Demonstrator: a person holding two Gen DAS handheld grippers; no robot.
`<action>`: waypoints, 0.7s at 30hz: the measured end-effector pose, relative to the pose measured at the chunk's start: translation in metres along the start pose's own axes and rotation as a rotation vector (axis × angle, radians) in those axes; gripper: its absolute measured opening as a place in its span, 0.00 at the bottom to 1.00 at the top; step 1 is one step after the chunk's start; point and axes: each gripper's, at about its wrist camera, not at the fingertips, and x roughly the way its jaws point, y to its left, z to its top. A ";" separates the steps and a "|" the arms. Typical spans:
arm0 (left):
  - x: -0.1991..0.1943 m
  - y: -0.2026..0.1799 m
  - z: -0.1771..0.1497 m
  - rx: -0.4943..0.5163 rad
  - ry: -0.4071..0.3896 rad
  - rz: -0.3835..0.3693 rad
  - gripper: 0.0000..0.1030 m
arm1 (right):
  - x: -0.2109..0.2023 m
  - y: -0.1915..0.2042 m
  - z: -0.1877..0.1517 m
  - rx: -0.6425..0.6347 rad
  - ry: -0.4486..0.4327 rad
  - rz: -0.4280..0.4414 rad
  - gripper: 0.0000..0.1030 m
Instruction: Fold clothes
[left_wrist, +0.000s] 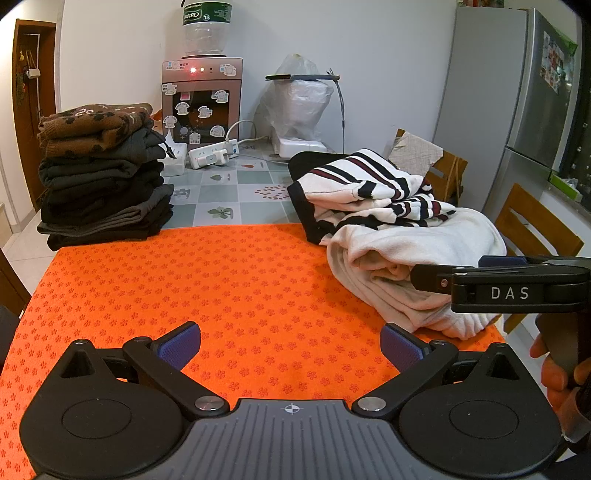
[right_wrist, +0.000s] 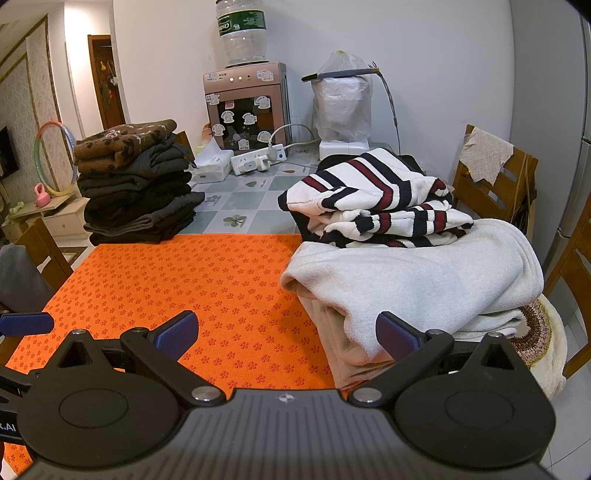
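Note:
An orange flowered mat (left_wrist: 229, 280) (right_wrist: 207, 280) covers the near table. On its right edge lies a heap of unfolded clothes: a cream garment (left_wrist: 417, 254) (right_wrist: 424, 280) with a black, white and red striped sweater (left_wrist: 369, 188) (right_wrist: 376, 192) on top. A stack of folded dark clothes (left_wrist: 103, 177) (right_wrist: 136, 184), topped by a brown spotted knit, stands at the back left. My left gripper (left_wrist: 291, 347) hangs open over the bare mat. My right gripper (right_wrist: 288, 338) is open too, its right finger (right_wrist: 399, 338) in front of the cream garment, nothing held.
Behind the mat a tiled tabletop (left_wrist: 229, 188) carries a water dispenser (left_wrist: 202, 99), a power strip (left_wrist: 212, 153) and a plastic-wrapped appliance (left_wrist: 299, 107). Wooden chairs (right_wrist: 495, 184) stand at the right, a fridge (left_wrist: 517, 110) beyond. A hand (left_wrist: 561, 380) holds the right gripper's handle.

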 end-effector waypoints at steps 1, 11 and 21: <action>0.000 0.000 0.000 0.000 0.000 0.000 1.00 | 0.000 0.000 0.000 0.000 0.000 0.000 1.00; 0.001 -0.002 -0.001 0.000 0.001 0.002 1.00 | 0.000 0.000 0.000 0.002 0.002 0.000 1.00; 0.002 0.000 0.000 0.000 0.002 0.002 1.00 | 0.000 0.000 0.000 0.004 0.004 -0.001 1.00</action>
